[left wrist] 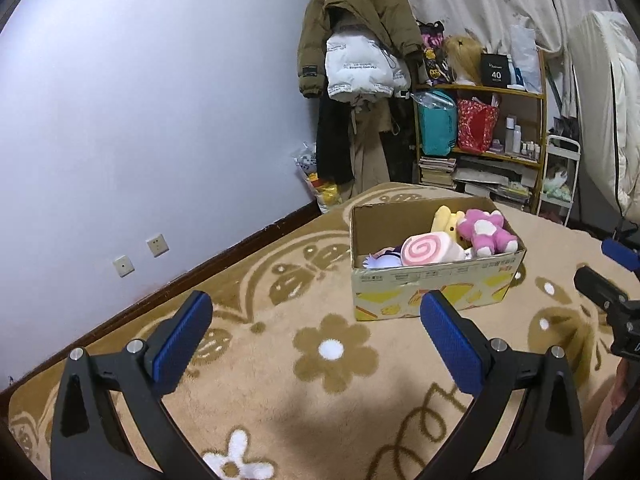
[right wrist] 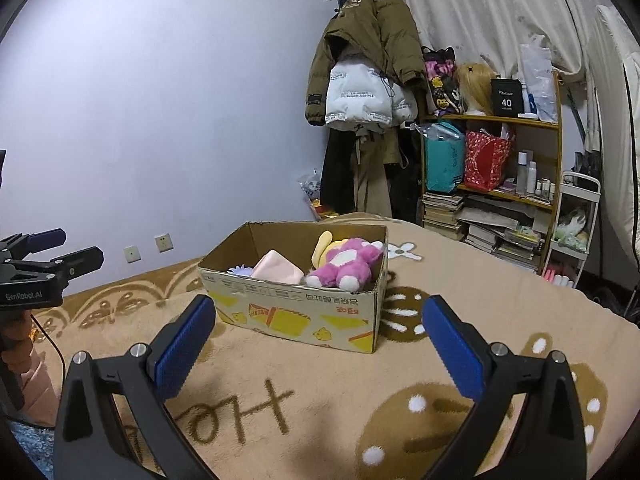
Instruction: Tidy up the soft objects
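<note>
Lying ahead of both released, empty tools, the cardboard box (left wrist: 436, 280) with the pink plush toy (left wrist: 486, 232) sits centre-right in the left tool (left wrist: 316, 344) view and dead centre for the right tool (right wrist: 320, 344), which seems better aligned with it.

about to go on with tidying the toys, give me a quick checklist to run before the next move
1. Left gripper empty, jaws spread: ok.
2. Right gripper empty, jaws spread: ok.
3. Box upright on the blanket, top open: ok.
4. Toys inside the box: pink plush, yellow plush, swirl roll: ok.
5. Room left in the box, at the end away from the pink plush: ok.
6. Any soft toy left outside the box: cannot tell, none shows on the blanket in either view.
</note>
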Motion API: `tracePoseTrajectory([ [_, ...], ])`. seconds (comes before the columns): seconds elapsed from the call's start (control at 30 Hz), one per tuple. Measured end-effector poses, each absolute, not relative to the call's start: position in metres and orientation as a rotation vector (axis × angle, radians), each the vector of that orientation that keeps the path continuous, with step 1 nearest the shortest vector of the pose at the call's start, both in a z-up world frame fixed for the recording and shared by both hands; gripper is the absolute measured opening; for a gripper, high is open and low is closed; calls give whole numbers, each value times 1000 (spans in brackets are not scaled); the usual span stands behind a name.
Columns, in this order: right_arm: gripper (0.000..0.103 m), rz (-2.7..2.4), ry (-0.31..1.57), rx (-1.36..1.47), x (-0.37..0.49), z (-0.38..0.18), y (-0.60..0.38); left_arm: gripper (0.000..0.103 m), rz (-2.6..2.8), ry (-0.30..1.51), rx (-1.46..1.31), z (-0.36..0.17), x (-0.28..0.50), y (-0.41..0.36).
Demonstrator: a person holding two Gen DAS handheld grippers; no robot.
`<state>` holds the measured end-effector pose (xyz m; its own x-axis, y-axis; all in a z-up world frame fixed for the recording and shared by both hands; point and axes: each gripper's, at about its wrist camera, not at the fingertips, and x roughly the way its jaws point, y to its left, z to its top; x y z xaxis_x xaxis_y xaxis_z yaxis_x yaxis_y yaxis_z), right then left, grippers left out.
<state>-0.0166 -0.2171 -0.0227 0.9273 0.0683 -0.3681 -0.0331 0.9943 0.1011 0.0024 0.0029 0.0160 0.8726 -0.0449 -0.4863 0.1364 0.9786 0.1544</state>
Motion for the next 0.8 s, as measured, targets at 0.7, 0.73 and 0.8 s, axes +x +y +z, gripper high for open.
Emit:
tracePoseTrajectory([
  [0.7,103,33,391,110,-10,-30,-223,103,-113,535,197,-1,13,-9],
  [0.73,103,34,391,110,-10,-31,-223,103,-121,537,196,-1,13,-10],
  [0.8,103,35,392,113,-10,-31,-223,103,-131,545,192,-1,13,-10],
])
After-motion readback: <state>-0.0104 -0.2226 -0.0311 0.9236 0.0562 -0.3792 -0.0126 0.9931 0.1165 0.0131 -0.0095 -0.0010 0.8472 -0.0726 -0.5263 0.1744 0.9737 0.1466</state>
